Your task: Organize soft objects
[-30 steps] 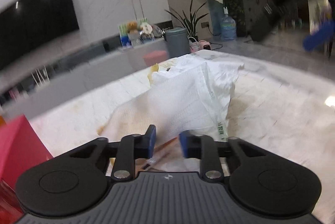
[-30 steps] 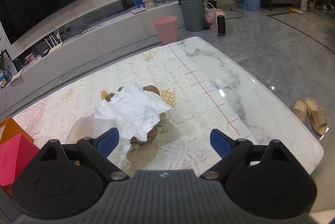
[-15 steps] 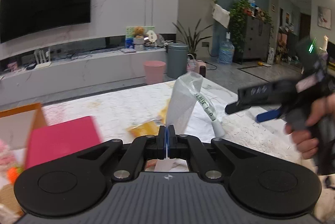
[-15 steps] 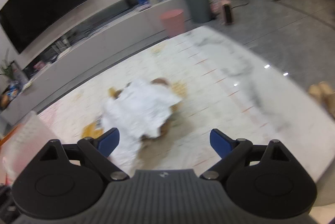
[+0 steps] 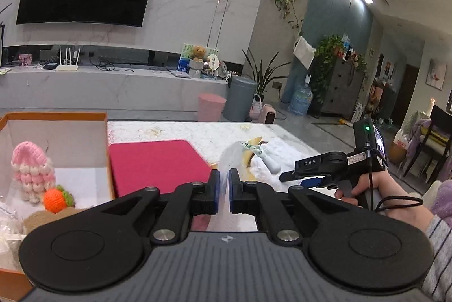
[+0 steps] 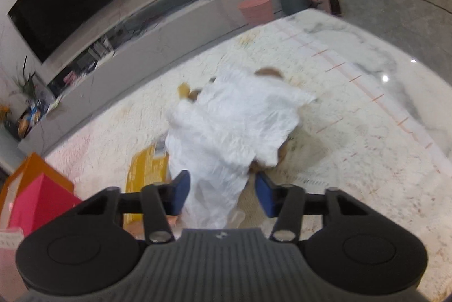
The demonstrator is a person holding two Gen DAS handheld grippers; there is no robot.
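My left gripper (image 5: 223, 189) is shut on a thin white cloth (image 5: 229, 161) and holds it up above the table; the cloth's labelled end (image 5: 254, 151) trails toward the table. My right gripper (image 6: 221, 190) is open, its blue pads either side of the same white cloth (image 6: 240, 115), which drapes over a brown plush toy (image 6: 268, 72). The right gripper also shows in the left wrist view (image 5: 313, 175), held in a hand. An orange-rimmed box (image 5: 56, 138) at the left holds a pink knitted toy (image 5: 32, 169) and an orange knitted ball (image 5: 56, 194).
A red lid (image 5: 158, 161) lies beside the box; it also shows in the right wrist view (image 6: 36, 197). A yellow packet (image 6: 147, 169) lies on the pale patterned table (image 6: 353, 132) left of the cloth. A pink bin (image 5: 210, 107) and a grey bin (image 5: 240, 97) stand on the floor beyond.
My left gripper closed on the cloth, lifted it and swung left toward the box. My right gripper moved down onto the cloth pile and its jaws narrowed around it.
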